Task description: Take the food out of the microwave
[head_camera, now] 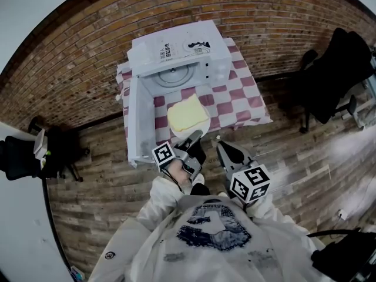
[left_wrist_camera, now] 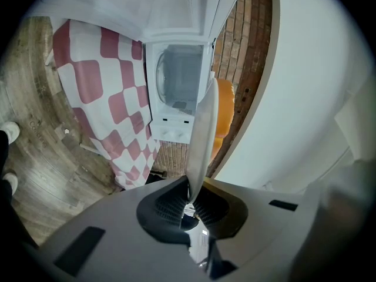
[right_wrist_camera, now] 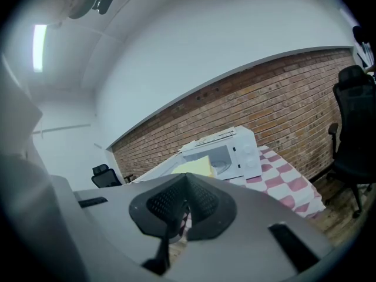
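Left tool (left_wrist_camera: 189, 198): clamped on rim of plate (left_wrist_camera: 202, 134), which shows edge-on.
Right tool (right_wrist_camera: 184, 207): jaws together, nothing between.
Food (head_camera: 188, 113): yellow slab on plate, outside microwave (head_camera: 176, 57), above checkered surface (head_camera: 247, 98).
Door (head_camera: 138, 119): swung open.

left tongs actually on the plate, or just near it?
Touching. The left gripper view shows the plate edge-on, with its rim pinched in the closed left tongs.
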`<state>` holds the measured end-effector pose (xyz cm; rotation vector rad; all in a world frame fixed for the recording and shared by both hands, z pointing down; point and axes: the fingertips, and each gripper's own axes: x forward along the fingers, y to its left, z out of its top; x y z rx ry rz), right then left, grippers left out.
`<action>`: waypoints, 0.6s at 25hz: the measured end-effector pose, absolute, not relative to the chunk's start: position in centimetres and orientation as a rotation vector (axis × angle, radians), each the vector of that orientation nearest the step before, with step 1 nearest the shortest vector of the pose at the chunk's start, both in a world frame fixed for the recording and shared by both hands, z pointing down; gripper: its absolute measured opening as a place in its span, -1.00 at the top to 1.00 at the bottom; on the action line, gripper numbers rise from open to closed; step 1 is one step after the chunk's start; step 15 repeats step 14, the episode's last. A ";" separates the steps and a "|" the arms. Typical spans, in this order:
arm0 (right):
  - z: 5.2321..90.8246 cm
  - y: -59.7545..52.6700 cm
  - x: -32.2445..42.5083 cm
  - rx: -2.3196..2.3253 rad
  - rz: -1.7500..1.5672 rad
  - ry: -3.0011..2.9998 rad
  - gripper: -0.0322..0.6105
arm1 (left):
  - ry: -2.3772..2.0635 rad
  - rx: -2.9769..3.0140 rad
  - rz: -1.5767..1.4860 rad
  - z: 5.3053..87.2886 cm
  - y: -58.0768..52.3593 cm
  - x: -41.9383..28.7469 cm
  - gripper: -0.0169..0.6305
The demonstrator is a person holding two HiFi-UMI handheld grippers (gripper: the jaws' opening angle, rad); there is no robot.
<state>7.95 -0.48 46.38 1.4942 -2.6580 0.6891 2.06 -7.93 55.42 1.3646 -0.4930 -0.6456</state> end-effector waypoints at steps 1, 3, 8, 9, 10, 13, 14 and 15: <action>46.4 -0.5 8.0 1.495 0.688 -2.658 0.86 | -0.492 1.364 -0.646 55.4 -7.9 2.1 0.88; 46.4 -0.5 8.0 1.495 0.687 -2.656 0.86 | -0.493 1.363 -0.647 55.4 -8.0 2.0 0.88; 46.4 -0.8 7.9 1.496 0.692 -2.655 0.86 | -0.490 1.363 -0.649 55.3 -8.3 1.9 0.88; 46.4 -0.9 7.9 1.496 0.693 -2.655 0.86 | -0.490 1.363 -0.648 55.3 -8.3 1.9 0.88; 46.5 -0.9 7.9 1.496 0.695 -2.655 0.86 | -0.491 1.363 -0.647 55.4 -8.4 1.9 0.88; 46.7 -1.1 7.9 1.496 0.698 -2.654 0.86 | -0.492 1.357 -0.648 55.7 -8.5 1.9 0.88; 46.7 -1.2 8.0 1.497 0.699 -2.653 0.86 | -0.492 1.354 -0.649 55.8 -8.6 1.9 0.88; 46.7 -1.2 8.0 1.497 0.699 -2.653 0.86 | -0.492 1.354 -0.649 55.8 -8.6 1.9 0.88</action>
